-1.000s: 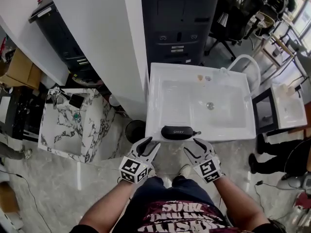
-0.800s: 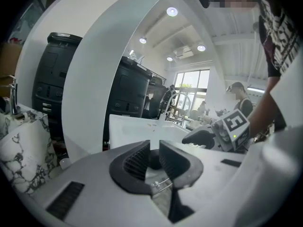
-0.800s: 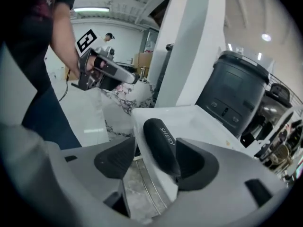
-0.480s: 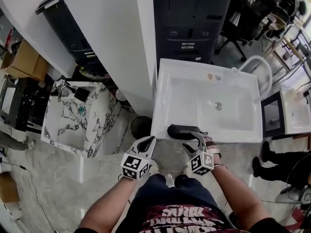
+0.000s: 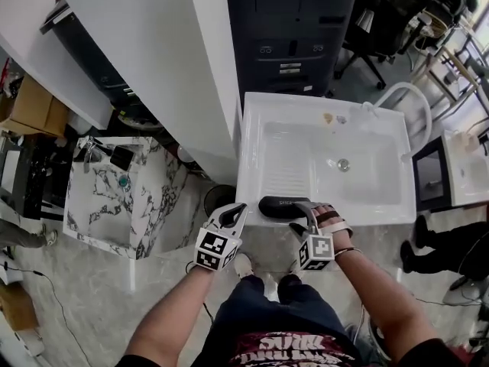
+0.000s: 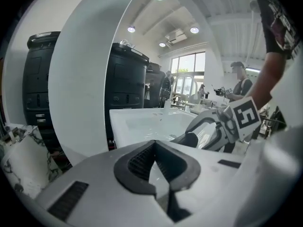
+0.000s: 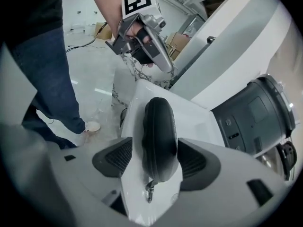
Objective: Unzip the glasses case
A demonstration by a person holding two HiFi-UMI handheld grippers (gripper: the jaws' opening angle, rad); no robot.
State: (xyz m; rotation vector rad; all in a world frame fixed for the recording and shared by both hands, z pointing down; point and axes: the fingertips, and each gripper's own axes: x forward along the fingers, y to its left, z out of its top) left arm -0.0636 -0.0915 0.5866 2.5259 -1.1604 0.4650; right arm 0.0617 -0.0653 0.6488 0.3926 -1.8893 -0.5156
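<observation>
Jaws on my right gripper (image 7: 154,157) stand spread wide, having just been opening, and between them lies the near end of the black, oval, soft-shelled glasses case (image 7: 159,136). My dark ribbed pads flank it on either side without pressing on it; a gap shows at the left pad, while the right pad sits very close to the shell. A small metal zipper pull (image 7: 149,189) hangs from that near end of the case, pointing back toward me. The case itself rests lengthwise on the front rim of the white rectangular sink basin (image 5: 256,151), right at the edge nearest my legs. My left gripper (image 5: 237,211) has its jaws pressed together with nothing between them; it hangs just beside the opposite end of the case, off the sink's front left corner, and does not touch the case. Behind the sink stands a tall dark cabinet (image 5: 298,29), and to the left of it a low marble-patterned washstand (image 5: 153,205) sits on the glossy floor.
</observation>
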